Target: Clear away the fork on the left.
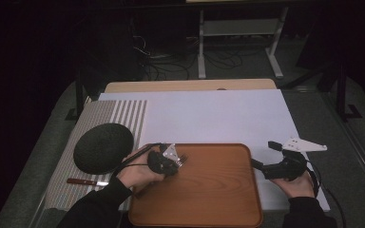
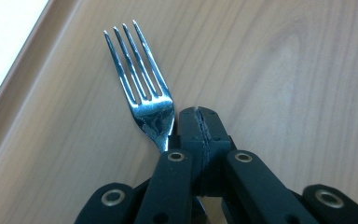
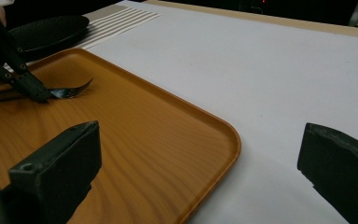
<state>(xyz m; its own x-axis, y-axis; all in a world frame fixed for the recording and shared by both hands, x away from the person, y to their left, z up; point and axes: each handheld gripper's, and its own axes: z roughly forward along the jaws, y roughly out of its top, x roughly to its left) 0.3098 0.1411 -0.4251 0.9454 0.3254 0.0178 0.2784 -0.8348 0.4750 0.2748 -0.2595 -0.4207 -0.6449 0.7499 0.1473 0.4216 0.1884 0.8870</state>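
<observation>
Here the left gripper (image 1: 178, 161) has its jaws shut tight on a fork (image 2: 142, 95) over the tray (image 1: 218, 199). The right gripper (image 1: 261, 156), near the tray's right edge, has its jaws wide open, holding nothing.

Your tray (image 1: 209, 190) is orange-brown with wood grain. Left of it you have a dark round plate (image 1: 103, 147) on a grey-and-white striped mat (image 1: 123, 114). Behind it, the tabletop (image 1: 218, 114) is white. The fork (image 2: 142, 88) is shiny silver.
</observation>
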